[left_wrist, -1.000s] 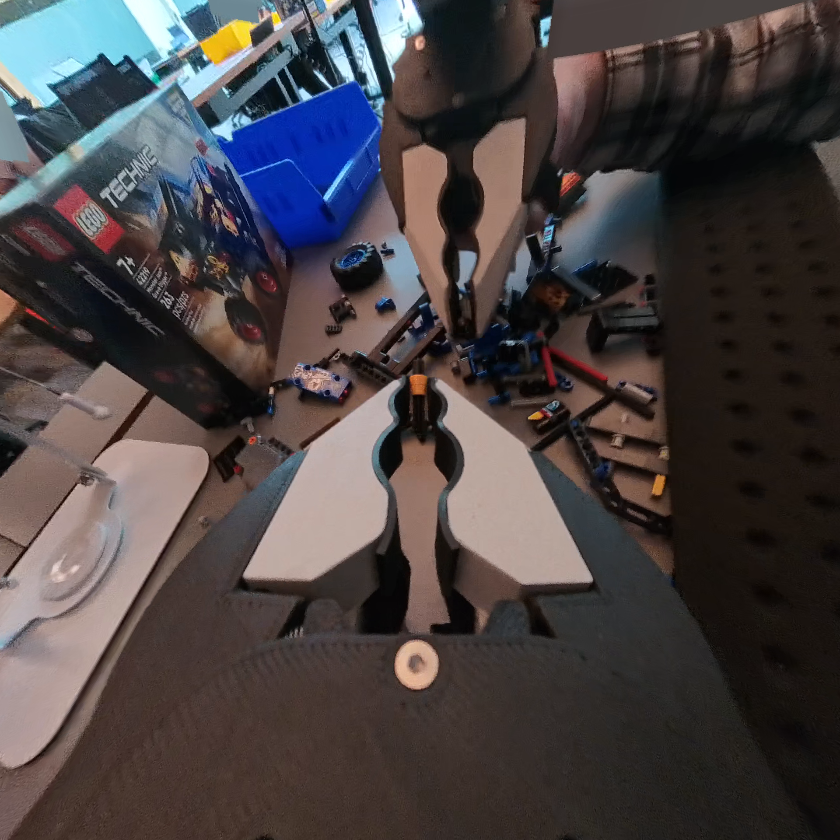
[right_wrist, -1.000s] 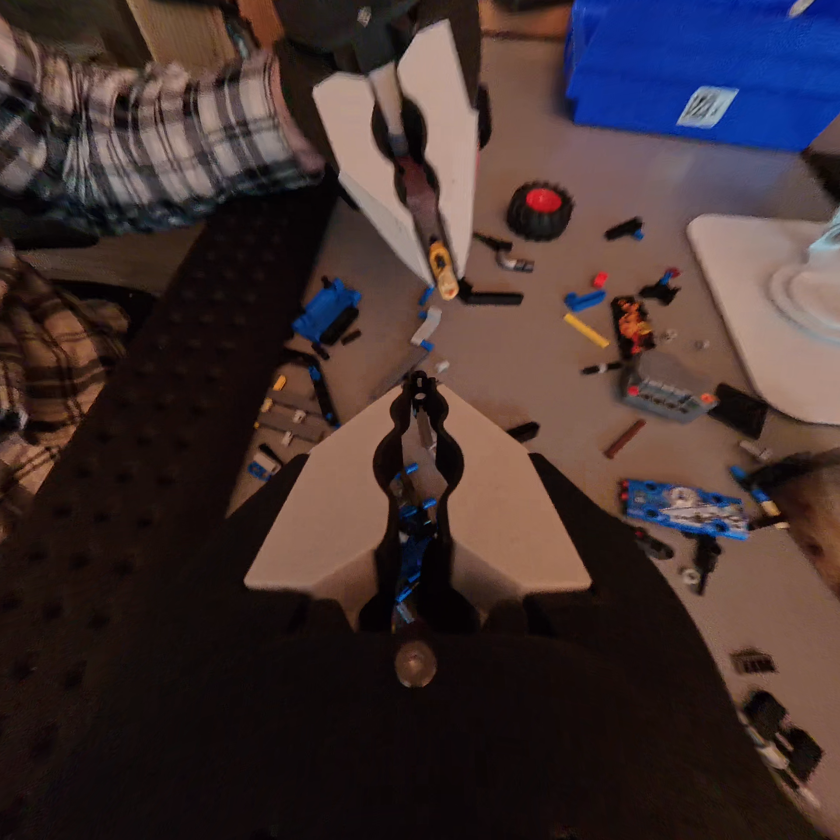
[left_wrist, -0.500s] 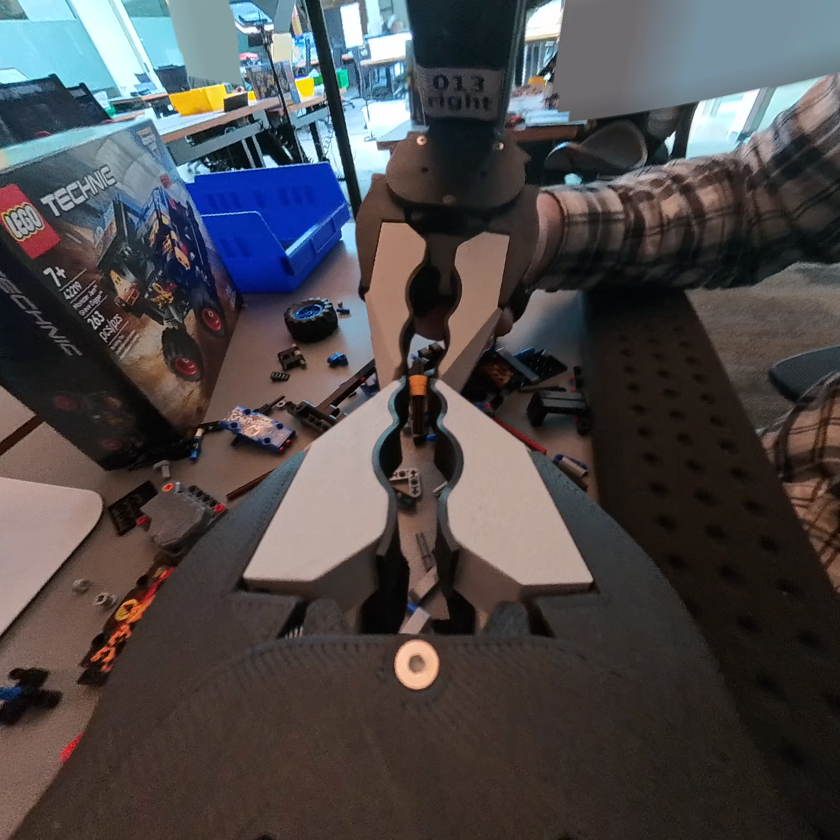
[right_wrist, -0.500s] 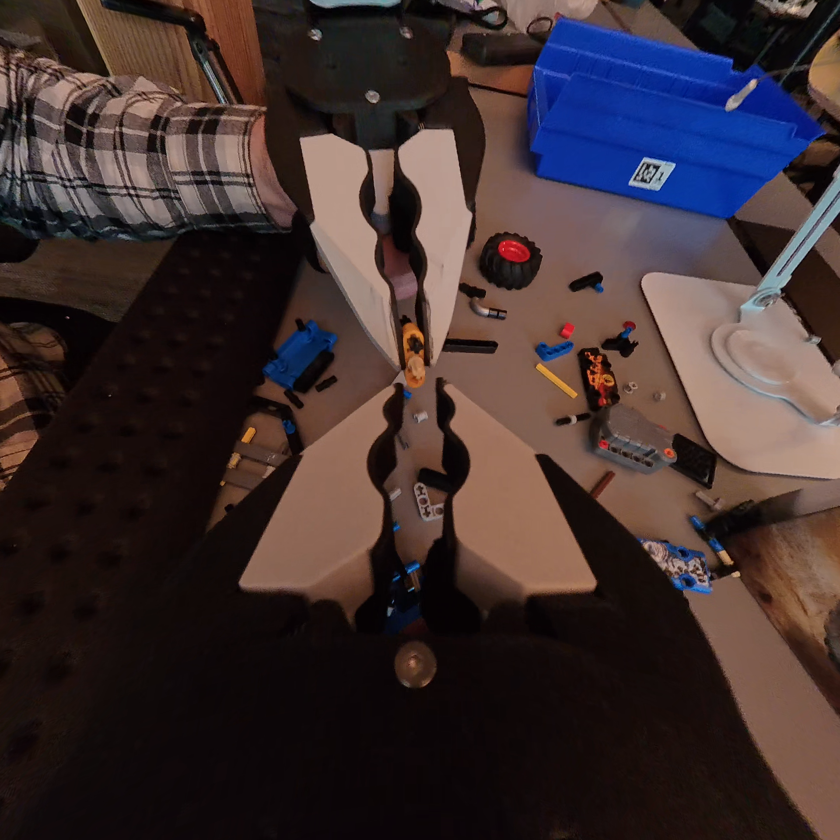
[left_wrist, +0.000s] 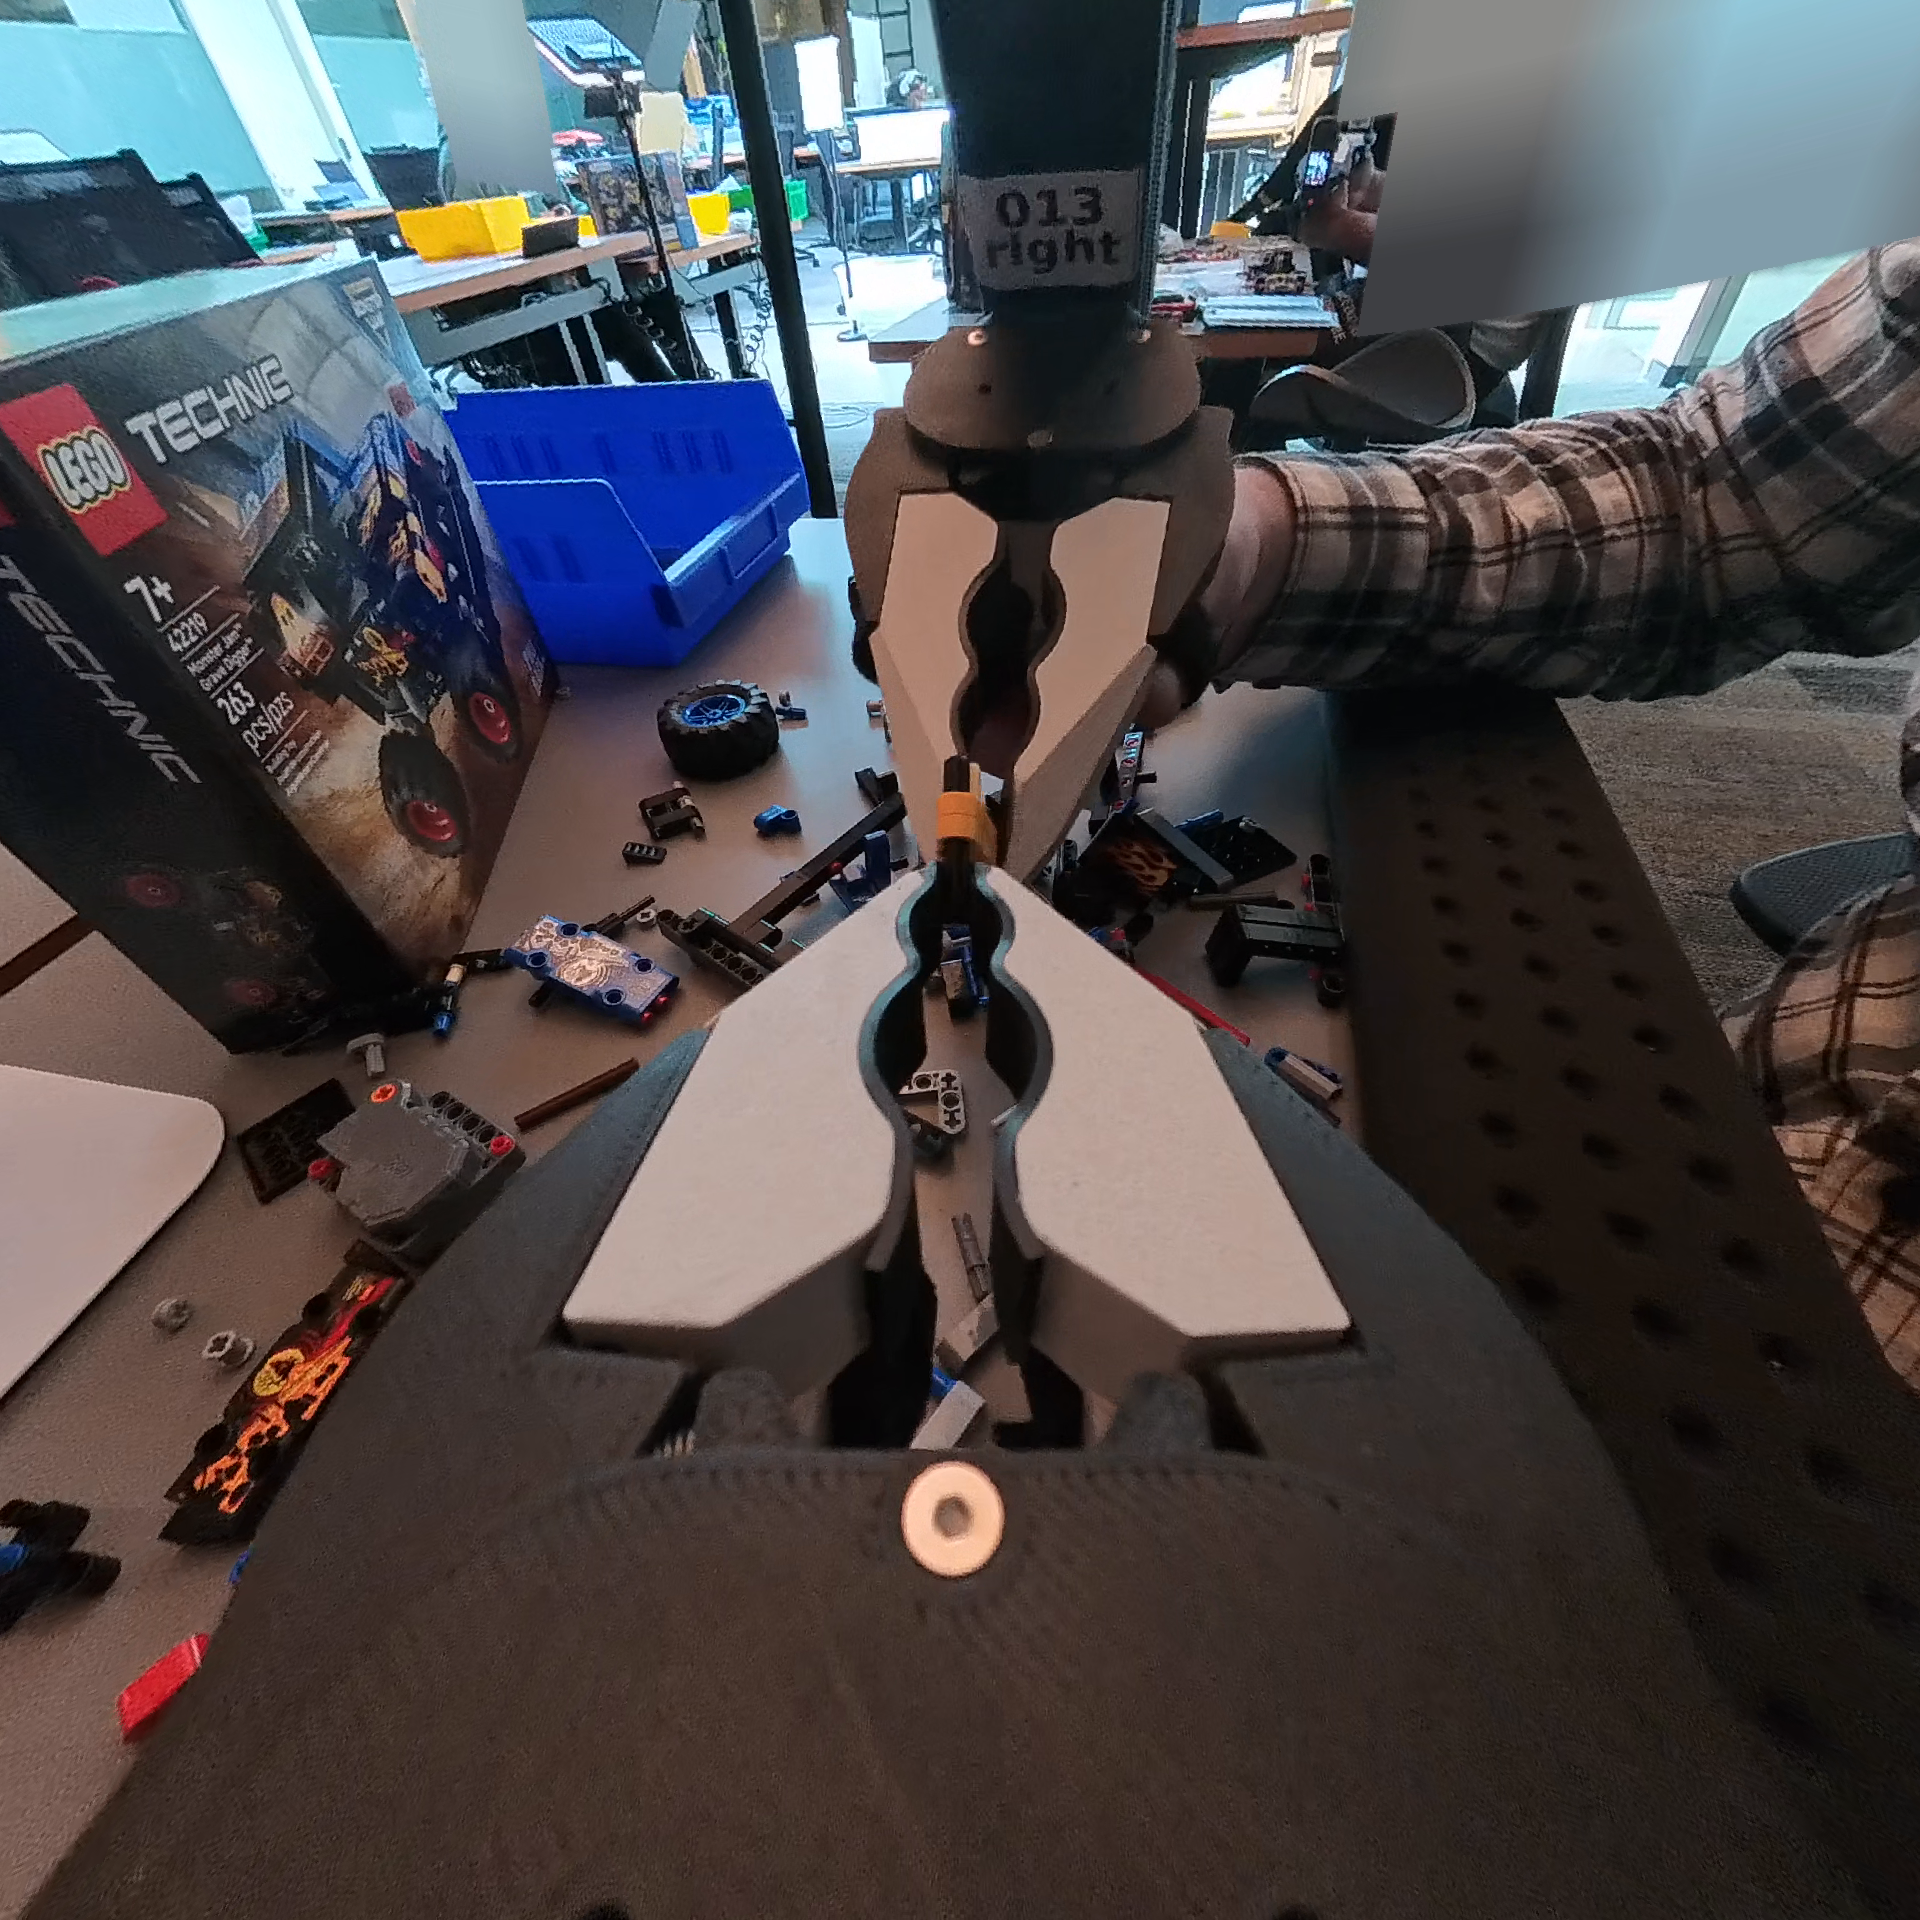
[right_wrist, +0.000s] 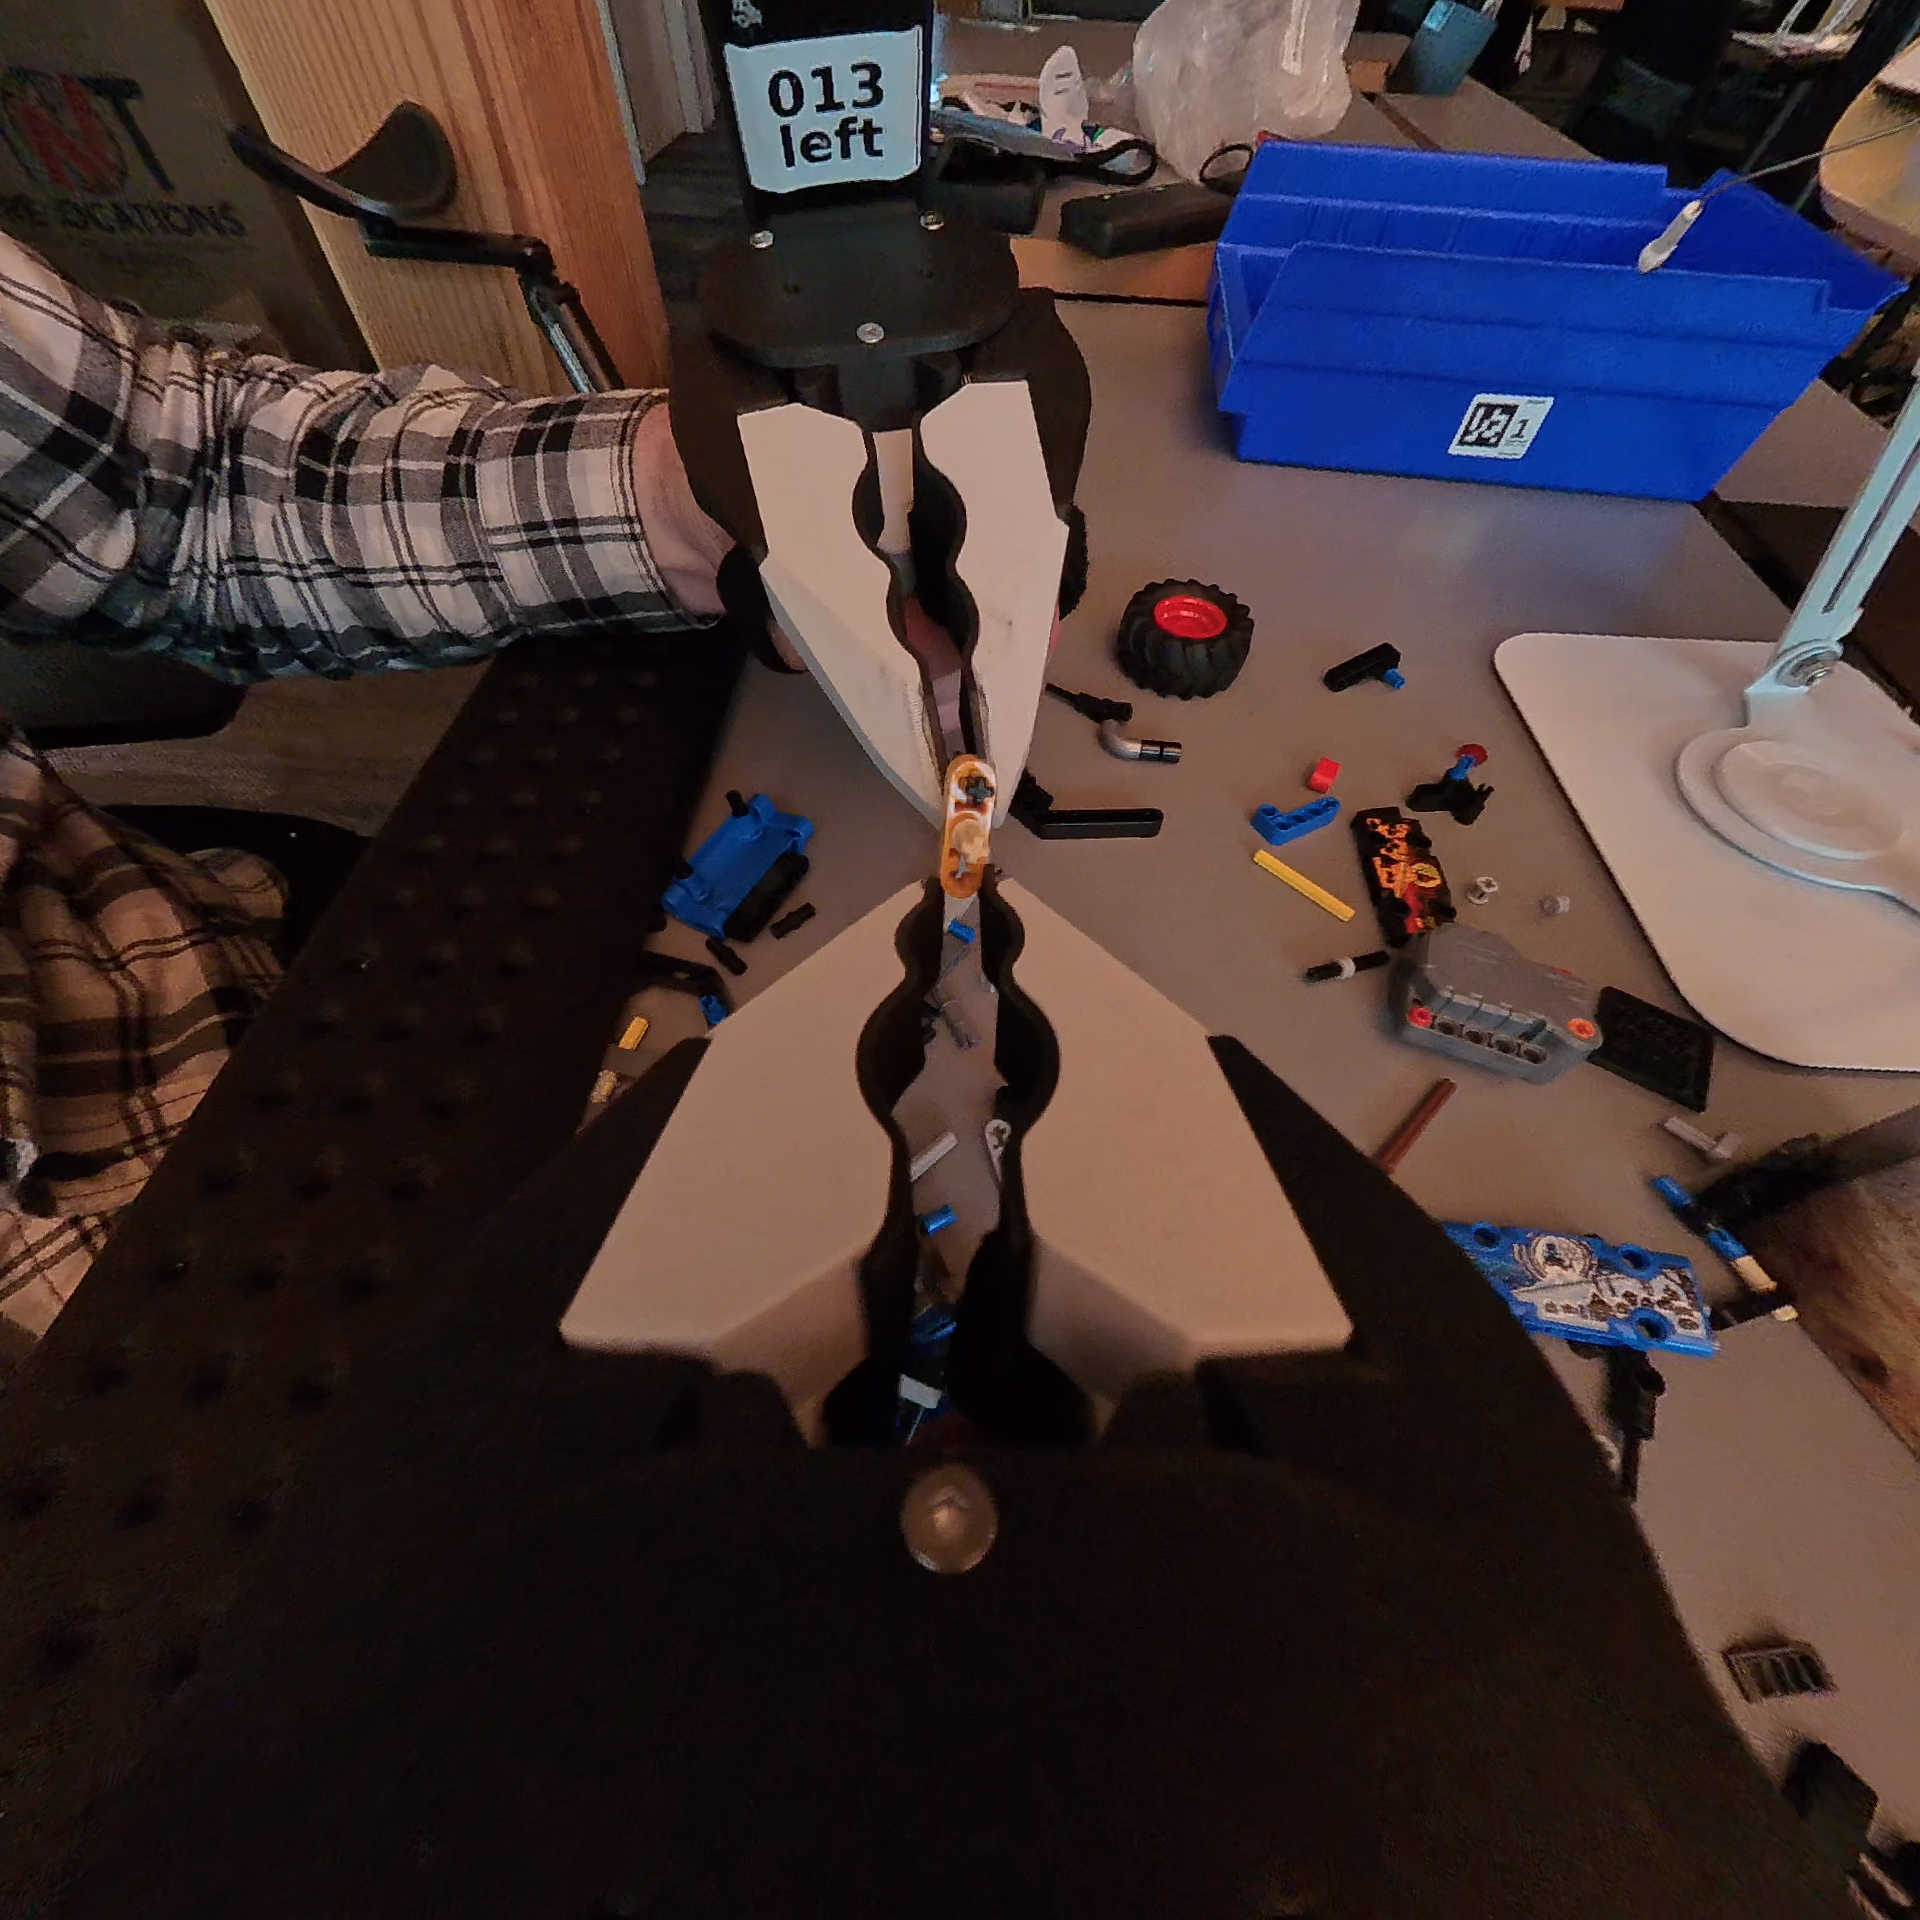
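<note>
My left gripper (left_wrist: 954, 888) is shut on a small orange building piece (left_wrist: 958, 821) with a black pin through it, held above the table. In the right wrist view the left gripper (right_wrist: 961, 774) comes down from the top with the same orange piece (right_wrist: 966, 831) at its tips. My right gripper (right_wrist: 961, 894) faces it tip to tip, its jaws narrowed around the piece's other end. In the left wrist view the right gripper (left_wrist: 971, 774) reaches in from above. A person's plaid sleeves (right_wrist: 312, 509) hold both tools.
Loose toy-brick parts lie on the grey table (left_wrist: 603, 748): a black tyre (right_wrist: 1184, 636), a blue printed panel (right_wrist: 1579, 1288) and a grey block (right_wrist: 1491, 1008). A blue bin (right_wrist: 1507, 322), the set's box (left_wrist: 239, 634), a white lamp base (right_wrist: 1714, 831) and a black perforated board (left_wrist: 1558, 1039) surround them. Less than 4 cm separates the two grippers' tips. The grey block (right_wrist: 1491, 1008) sits 15 cm or so from the ends of my right fingers.
Both grippers rose from the table and met tip to tip. The right gripper let go of nothing visible, opened slightly, then narrowed around the free end of the orange piece.
</note>
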